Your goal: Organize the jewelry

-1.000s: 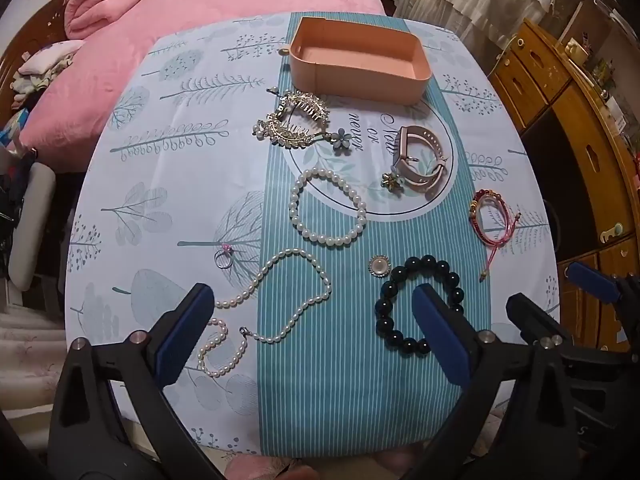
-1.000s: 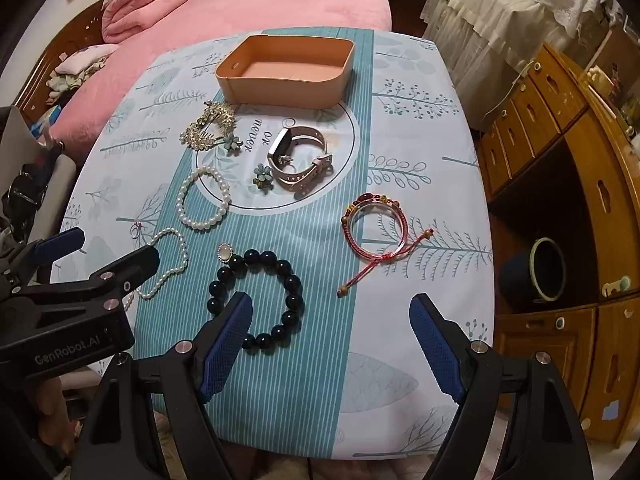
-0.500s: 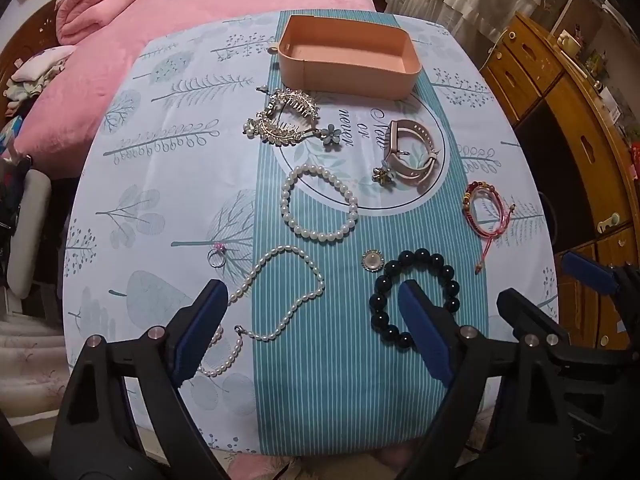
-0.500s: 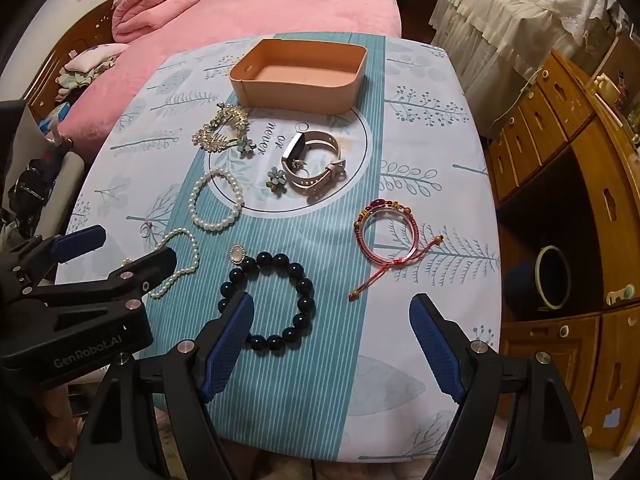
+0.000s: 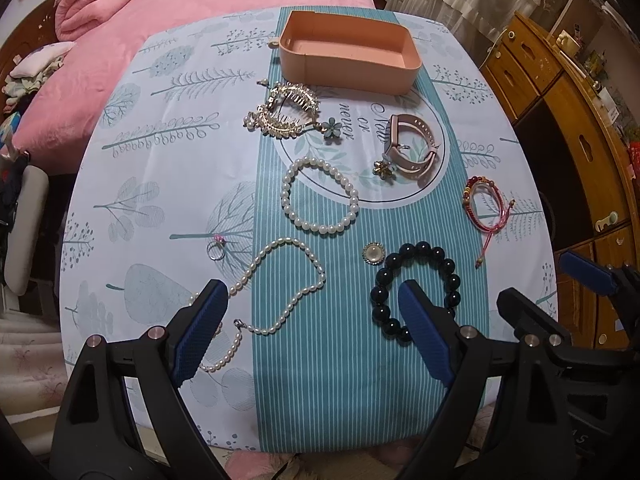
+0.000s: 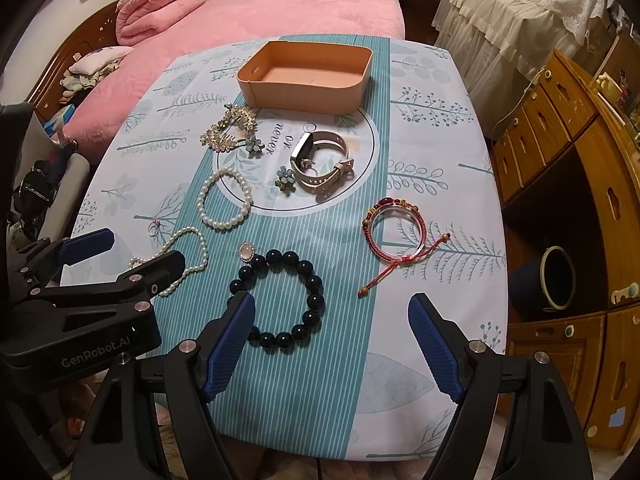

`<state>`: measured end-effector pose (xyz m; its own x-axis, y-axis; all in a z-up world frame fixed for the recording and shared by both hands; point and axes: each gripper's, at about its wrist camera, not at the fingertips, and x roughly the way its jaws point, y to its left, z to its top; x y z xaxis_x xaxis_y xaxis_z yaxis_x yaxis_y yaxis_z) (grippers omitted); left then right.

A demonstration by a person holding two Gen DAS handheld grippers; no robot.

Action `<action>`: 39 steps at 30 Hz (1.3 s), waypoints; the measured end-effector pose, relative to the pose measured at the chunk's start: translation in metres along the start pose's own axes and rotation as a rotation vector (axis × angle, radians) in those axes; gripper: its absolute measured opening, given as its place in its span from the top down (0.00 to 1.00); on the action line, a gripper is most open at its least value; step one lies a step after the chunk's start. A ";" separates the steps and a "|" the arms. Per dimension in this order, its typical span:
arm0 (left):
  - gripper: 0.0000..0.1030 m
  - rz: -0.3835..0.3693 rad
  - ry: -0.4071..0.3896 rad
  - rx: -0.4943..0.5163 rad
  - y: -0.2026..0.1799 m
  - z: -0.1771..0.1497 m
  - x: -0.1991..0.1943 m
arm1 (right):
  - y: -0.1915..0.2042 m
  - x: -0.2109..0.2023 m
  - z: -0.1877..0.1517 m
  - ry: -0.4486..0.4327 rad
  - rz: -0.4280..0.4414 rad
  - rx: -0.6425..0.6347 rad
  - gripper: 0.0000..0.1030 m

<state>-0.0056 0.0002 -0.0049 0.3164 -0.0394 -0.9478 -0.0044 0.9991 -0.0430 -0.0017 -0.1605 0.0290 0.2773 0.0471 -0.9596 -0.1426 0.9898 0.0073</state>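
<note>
Covering the table [image 6: 436, 152], a teal-striped cloth carries all items. The empty pink tray [image 6: 304, 92] sits at 12 o'clock. The left gripper [image 5: 312, 332] and the right gripper [image 6: 332, 344] hover at 6 o'clock, fingers spread wide, holding nothing. The pearl necklace [image 5: 288, 280] lies between the left fingers; the black bead bracelet [image 6: 276, 300] lies just beside the right gripper's left finger. The pearl bracelet [image 5: 320, 196] lies at centre, the watch [image 6: 320, 168] near 1 o'clock, the red cord bracelet [image 6: 396, 236] at 3 o'clock.
</note>
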 end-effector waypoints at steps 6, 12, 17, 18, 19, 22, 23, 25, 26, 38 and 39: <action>0.17 0.001 0.007 -0.005 -0.001 -0.003 0.001 | -0.001 -0.001 -0.001 -0.006 0.004 -0.004 0.24; 0.17 0.030 -0.012 0.002 -0.005 -0.005 -0.004 | 0.000 -0.006 -0.002 -0.024 0.012 -0.019 0.25; 0.17 0.045 -0.006 -0.002 -0.005 -0.010 -0.005 | -0.001 -0.009 -0.003 -0.035 0.019 -0.025 0.25; 0.17 0.047 -0.008 -0.002 -0.006 -0.011 -0.006 | -0.002 -0.010 -0.003 -0.038 0.020 -0.027 0.25; 0.17 0.045 -0.012 0.000 -0.007 -0.012 -0.007 | -0.002 -0.011 -0.004 -0.041 0.022 -0.031 0.25; 0.17 0.059 -0.032 0.006 -0.010 -0.014 -0.011 | -0.002 -0.012 -0.006 -0.047 0.023 -0.037 0.26; 0.16 0.060 -0.036 0.009 -0.011 -0.015 -0.012 | -0.002 -0.013 -0.007 -0.049 0.023 -0.037 0.26; 0.16 0.059 -0.040 0.012 -0.013 -0.017 -0.013 | -0.004 -0.013 -0.008 -0.051 0.028 -0.038 0.28; 0.16 0.061 -0.041 0.013 -0.013 -0.018 -0.013 | -0.004 -0.013 -0.008 -0.051 0.030 -0.038 0.28; 0.16 0.067 -0.040 -0.036 -0.003 -0.032 -0.016 | -0.004 -0.008 -0.018 -0.035 0.086 -0.057 0.36; 0.16 0.065 -0.037 -0.046 0.000 -0.033 -0.016 | -0.005 -0.007 -0.019 -0.034 0.093 -0.057 0.37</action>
<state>-0.0416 0.0002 -0.0003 0.3491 0.0275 -0.9367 -0.0699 0.9975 0.0032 -0.0211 -0.1683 0.0308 0.2927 0.1436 -0.9454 -0.2226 0.9717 0.0787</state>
